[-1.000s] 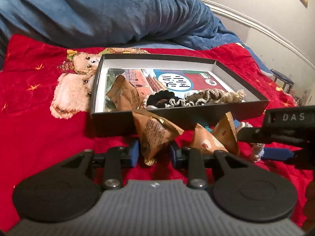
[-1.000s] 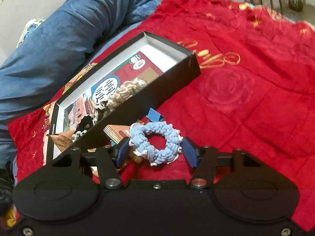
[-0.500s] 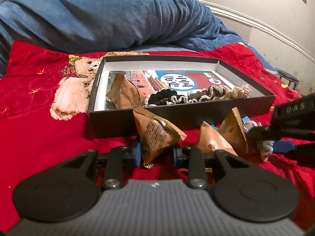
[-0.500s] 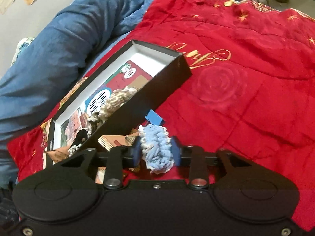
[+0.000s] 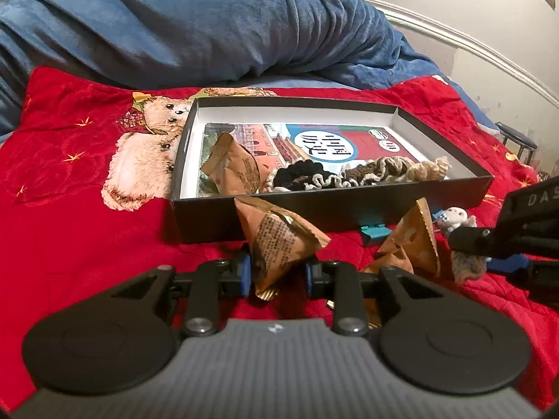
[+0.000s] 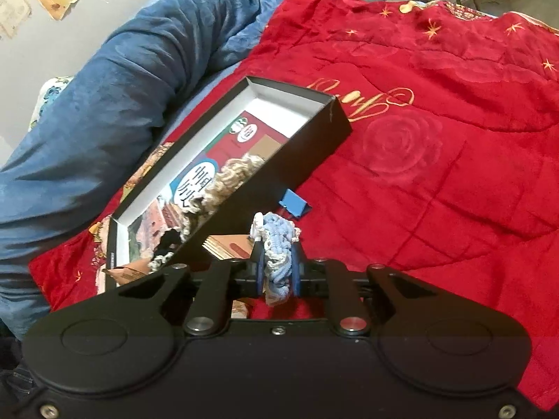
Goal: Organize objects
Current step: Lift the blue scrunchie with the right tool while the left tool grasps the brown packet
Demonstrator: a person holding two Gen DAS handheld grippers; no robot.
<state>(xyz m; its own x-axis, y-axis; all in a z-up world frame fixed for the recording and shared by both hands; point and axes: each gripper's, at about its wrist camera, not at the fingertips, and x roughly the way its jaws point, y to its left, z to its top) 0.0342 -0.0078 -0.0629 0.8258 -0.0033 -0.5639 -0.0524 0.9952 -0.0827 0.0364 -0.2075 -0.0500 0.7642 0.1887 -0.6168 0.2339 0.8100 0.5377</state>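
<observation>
My left claw (image 5: 277,274) pinches a snack packet (image 5: 279,241); my right claw (image 6: 277,272) squeezes the blue scrunchie (image 6: 277,255), both just before the box's (image 5: 314,213) near wall.

My left camera looks low and close across the bed (image 5: 70,244) at the box's (image 5: 314,216) near wall. My right camera looks down its right end (image 6: 314,129). Both views share the box.
</observation>
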